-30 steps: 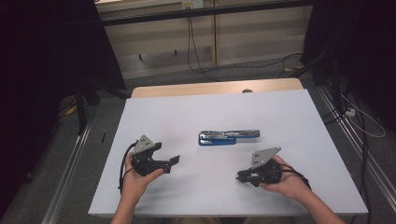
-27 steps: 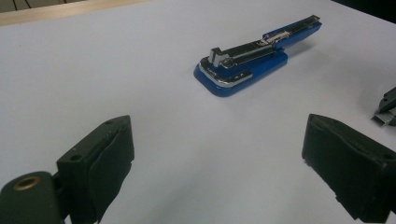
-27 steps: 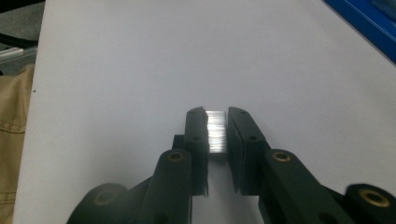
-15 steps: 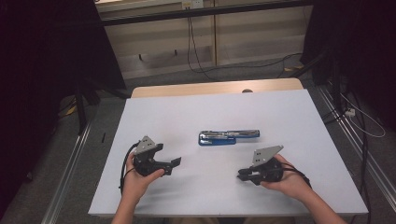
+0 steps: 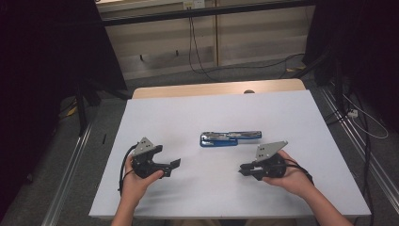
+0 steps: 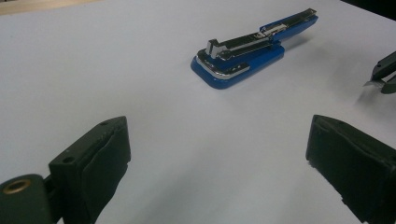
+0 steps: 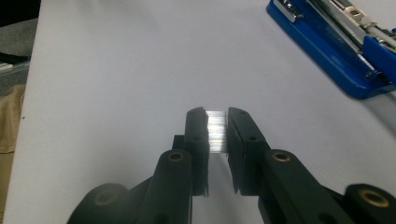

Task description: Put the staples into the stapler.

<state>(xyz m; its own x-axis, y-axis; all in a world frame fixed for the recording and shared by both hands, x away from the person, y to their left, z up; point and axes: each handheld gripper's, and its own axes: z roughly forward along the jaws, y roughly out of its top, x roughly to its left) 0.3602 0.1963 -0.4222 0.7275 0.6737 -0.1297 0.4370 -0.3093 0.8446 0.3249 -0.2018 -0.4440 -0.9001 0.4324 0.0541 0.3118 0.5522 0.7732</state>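
Observation:
A blue stapler (image 5: 230, 138) lies in the middle of the white table (image 5: 207, 113) with its metal top swung open; the same stapler (image 6: 247, 51) (image 7: 336, 42) shows in both gripper views. My right gripper (image 5: 242, 168) (image 7: 217, 116) rests on the table in front of and to the right of it, shut on a short silvery strip of staples (image 7: 216, 130). My left gripper (image 5: 171, 167) (image 6: 219, 154) rests at the front left, open with nothing between its pads (image 6: 105, 158). Both point inward toward the table's middle.
The right gripper's tip (image 6: 383, 74) shows at the right edge of the left gripper view. A wooden strip (image 5: 216, 88) borders the table's far edge. Cables (image 5: 202, 52) run across the floor behind, and metal rails flank both sides.
The right gripper has shifted very slightly with the staple strip in it. The left gripper and the stapler keep their places.

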